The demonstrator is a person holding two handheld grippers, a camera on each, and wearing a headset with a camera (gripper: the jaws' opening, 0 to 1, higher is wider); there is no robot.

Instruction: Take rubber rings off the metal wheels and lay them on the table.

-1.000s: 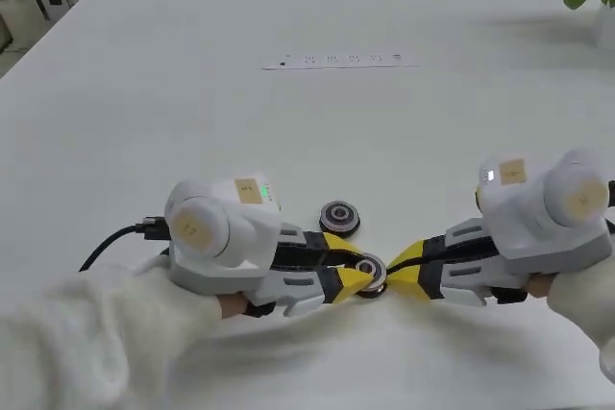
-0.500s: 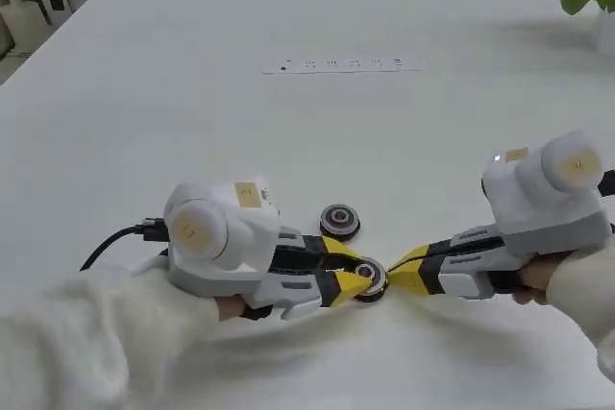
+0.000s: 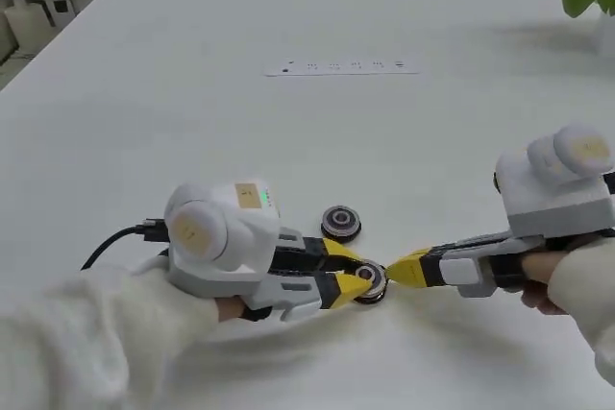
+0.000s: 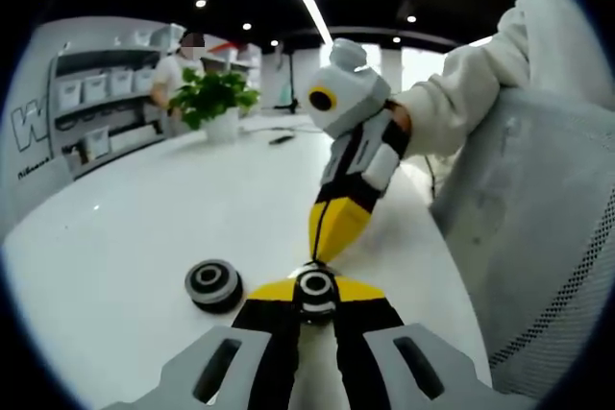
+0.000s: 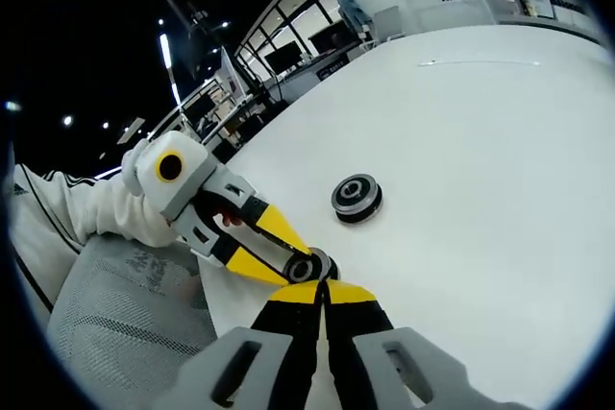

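Holds the left gripper (image 3: 359, 276) low and level in a white-sleeved hand, jaws clamped on a metal wheel (image 3: 372, 279). Points the right gripper (image 3: 392, 271) in from the opposite side, jaws pressed together, yellow tips nose to nose with the left's, rear end tipped up.

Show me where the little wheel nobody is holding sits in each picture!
Head view: the loose wheel lies low centre on the table.
Left gripper view: lower left, left of the yellow fingers.
Right gripper view: near the middle.
Shared landmark: the held wheel, in the left gripper, close beside it.
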